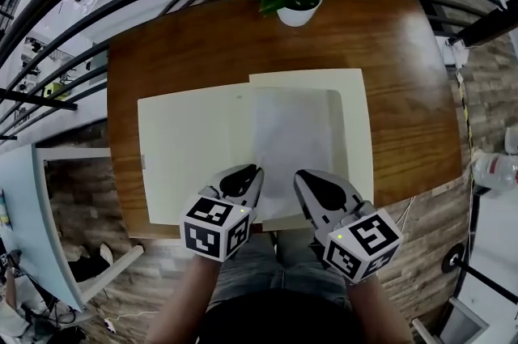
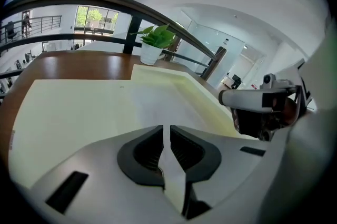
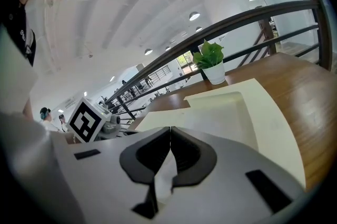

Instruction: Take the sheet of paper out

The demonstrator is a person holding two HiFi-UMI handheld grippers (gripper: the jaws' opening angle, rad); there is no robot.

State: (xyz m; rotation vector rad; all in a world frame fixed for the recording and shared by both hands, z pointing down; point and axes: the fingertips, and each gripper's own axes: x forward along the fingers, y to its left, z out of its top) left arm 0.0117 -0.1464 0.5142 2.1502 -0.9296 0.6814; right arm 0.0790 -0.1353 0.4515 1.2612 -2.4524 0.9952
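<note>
1. In the head view, the near edge of the sheet of paper (image 1: 293,136) and of the cream folder (image 1: 190,152) is hidden behind the left hand-held gripper (image 1: 256,172) and the right hand-held gripper (image 1: 299,176).
2. Left jaws are nearly together and right jaws meet at the tips. We can't tell if a paper edge sits between either pair.
3. The worktop (image 1: 396,51) near edge is covered mid-span by both grippers.
4. The forearms (image 1: 184,303) are cut off by the head view's bottom edge.
5. A clear bottle-like thing (image 1: 495,170) is clipped at the right edge, and we can't make out any detail.
6. The right gripper view shows only the left gripper's marker cube. We see its jaws hidden behind the right gripper's body.
7. Distant figures in both gripper views are too small to tell.
</note>
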